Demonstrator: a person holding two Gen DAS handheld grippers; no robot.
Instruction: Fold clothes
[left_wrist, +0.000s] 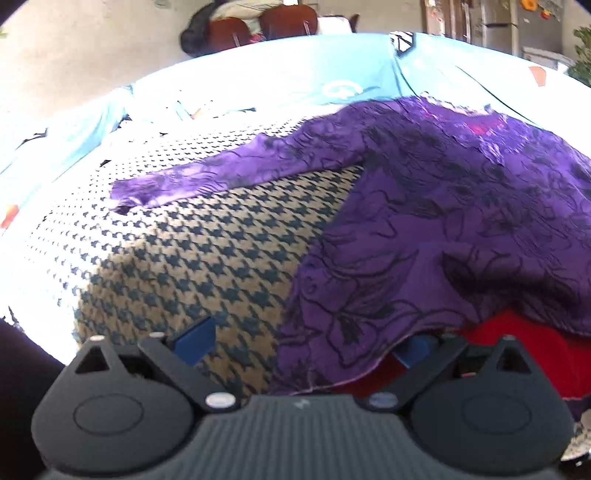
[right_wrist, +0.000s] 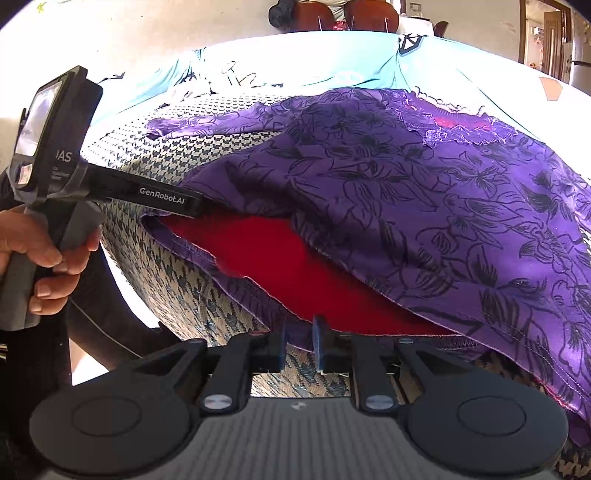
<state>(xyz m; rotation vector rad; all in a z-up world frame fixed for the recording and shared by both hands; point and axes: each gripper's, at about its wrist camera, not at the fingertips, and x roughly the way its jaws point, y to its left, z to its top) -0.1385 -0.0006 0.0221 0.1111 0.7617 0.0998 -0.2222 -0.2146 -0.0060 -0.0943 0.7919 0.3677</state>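
Observation:
A purple garment with black flower outlines lies spread on a houndstooth-patterned cover, one sleeve stretched to the left. Its red lining shows where the hem is lifted. My left gripper is open, its right finger under the hem edge. In the right wrist view the left gripper reaches under the purple cloth from the left. My right gripper is nearly shut on the purple hem edge at the front.
A light blue sheet covers the surface beyond the houndstooth cover. Brown chairs with dark clothes stand behind it against the wall. A hand holds the left gripper's handle at the left edge.

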